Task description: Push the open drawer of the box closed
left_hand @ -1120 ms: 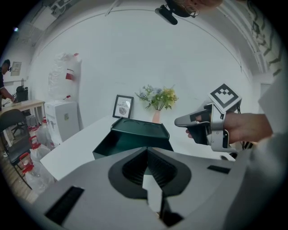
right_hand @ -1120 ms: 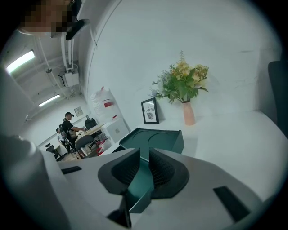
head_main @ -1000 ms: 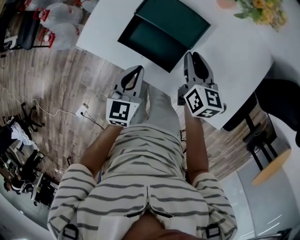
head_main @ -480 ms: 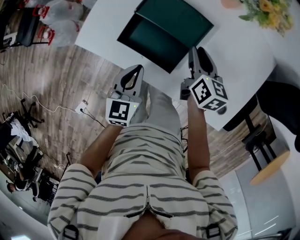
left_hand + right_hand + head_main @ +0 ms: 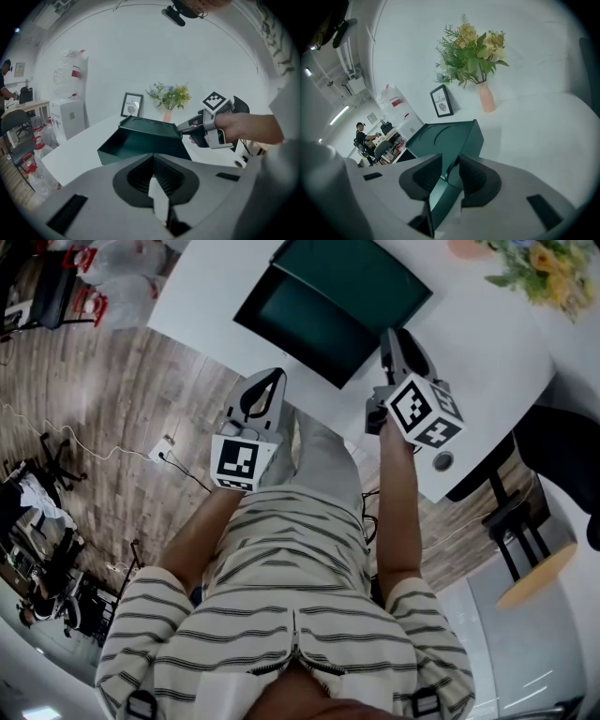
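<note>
Now, dark green box (image 5: pixel 361 277) on white desk (image 5: pixel 487 362), drawer (image 5: pixel 300 329) standing open toward the person, right tongs (image 5: pixel 396 341) just opening (drawer's corner between them, not gripped), left tongs (image 5: pixel 270 382) clenched on nothing, near desk edge.

green box (image 5: pixel 367 282) on white table (image 5: pixel 480 341), drawer (image 5: pixel 305 326) open

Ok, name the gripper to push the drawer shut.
Right. The right gripper is at the open drawer, its jaws have just been opening around its corner; the left gripper hangs farther back, shut.
</note>
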The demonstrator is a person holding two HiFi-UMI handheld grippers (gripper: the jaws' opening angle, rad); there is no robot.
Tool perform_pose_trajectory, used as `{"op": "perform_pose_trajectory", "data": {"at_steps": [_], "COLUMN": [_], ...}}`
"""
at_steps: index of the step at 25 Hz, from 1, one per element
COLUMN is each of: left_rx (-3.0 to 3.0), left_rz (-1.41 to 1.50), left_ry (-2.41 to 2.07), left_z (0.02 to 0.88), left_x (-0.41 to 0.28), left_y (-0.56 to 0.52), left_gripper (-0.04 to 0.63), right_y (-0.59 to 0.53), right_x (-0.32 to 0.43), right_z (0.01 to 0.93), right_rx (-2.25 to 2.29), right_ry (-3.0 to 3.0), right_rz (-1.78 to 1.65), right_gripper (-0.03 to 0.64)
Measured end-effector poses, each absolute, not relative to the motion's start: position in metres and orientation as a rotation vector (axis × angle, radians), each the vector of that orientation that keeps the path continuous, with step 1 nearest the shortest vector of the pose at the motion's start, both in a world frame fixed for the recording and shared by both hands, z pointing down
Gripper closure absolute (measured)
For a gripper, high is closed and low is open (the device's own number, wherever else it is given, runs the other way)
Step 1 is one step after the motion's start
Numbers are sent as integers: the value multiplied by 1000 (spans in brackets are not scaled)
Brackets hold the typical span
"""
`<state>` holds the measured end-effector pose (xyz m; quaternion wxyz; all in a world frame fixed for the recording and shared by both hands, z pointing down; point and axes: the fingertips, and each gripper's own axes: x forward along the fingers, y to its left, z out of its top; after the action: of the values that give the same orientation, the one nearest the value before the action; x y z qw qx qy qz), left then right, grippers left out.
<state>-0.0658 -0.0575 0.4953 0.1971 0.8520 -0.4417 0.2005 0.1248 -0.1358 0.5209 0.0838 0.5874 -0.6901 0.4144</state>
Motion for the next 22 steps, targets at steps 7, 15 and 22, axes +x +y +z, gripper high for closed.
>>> {"op": "perform_pose_trajectory", "data": {"at_steps": [7,15,22], "left_rx": [2375,2380,2392], "left_rz": [581,632,696], "left_ry": [-1244,-1250,-1229], "left_z": [503,518,535], "left_x": [-68,-74,-71], "left_y": [-59,-61,-61], "left_gripper": [597,595,552], "right_y": [-139,-139,-139], "right_x": [126,126,126], "right_z": [528,529,529], "right_rx": [1720,1689,1673], "right_ry": [-2029,-2054,-2060], "right_rz": [1268,1352,1383], "right_gripper": [491,502,502]}}
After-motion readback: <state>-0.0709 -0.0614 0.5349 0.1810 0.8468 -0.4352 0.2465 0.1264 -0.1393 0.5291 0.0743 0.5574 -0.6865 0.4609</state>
